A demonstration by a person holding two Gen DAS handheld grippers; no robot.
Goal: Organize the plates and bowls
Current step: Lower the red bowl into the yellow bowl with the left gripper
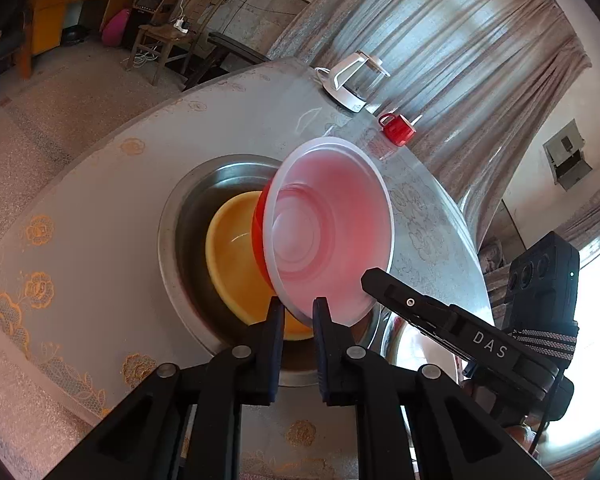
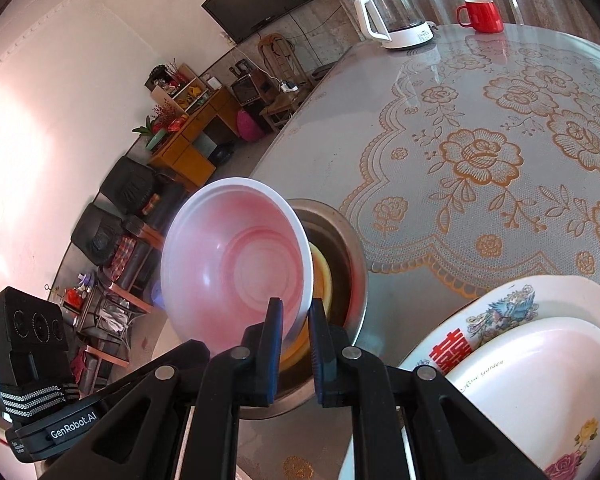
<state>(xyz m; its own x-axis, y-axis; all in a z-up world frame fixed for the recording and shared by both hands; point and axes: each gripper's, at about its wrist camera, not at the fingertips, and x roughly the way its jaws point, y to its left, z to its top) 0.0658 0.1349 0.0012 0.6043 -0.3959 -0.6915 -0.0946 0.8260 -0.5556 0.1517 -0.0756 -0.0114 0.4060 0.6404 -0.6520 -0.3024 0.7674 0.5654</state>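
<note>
Round surface [image 2: 480, 92] under a lace-patterned cloth with gold roses; its curved edge runs along the left of the right wrist view, floor and furniture beyond. Far half of the surface largely bare: only a white-based glass kettle [image 2: 396, 16] and a red mug [image 2: 482, 15] stand near the far rim, well apart from the work area. Steel basin [image 1: 180, 216] sits near the close edge; a yellow bowl [image 1: 236, 256] lies inside it, basin wall visible all round its left side. Just right of the basin, in the right wrist view, a decorated plate [image 2: 500, 312] with a red character, and a white dish [image 2: 540, 364] nested on it, touching; these crowd the near right corner. Translucent pink-white bowl [image 1: 332, 232] is held tilted on edge above the basin, opening toward the cameras, a red bowl [image 1: 260, 232] nested behind it, showing as a red edge. Left tongs [image 1: 298, 312] pinch the lower rim of the translucent bowl, pads pressed on the rim from both sides. Right tongs [image 2: 296, 312] pinch the same bowl's rim at its lower right edge. Each tool shows in the other's view, close alongside.
</note>
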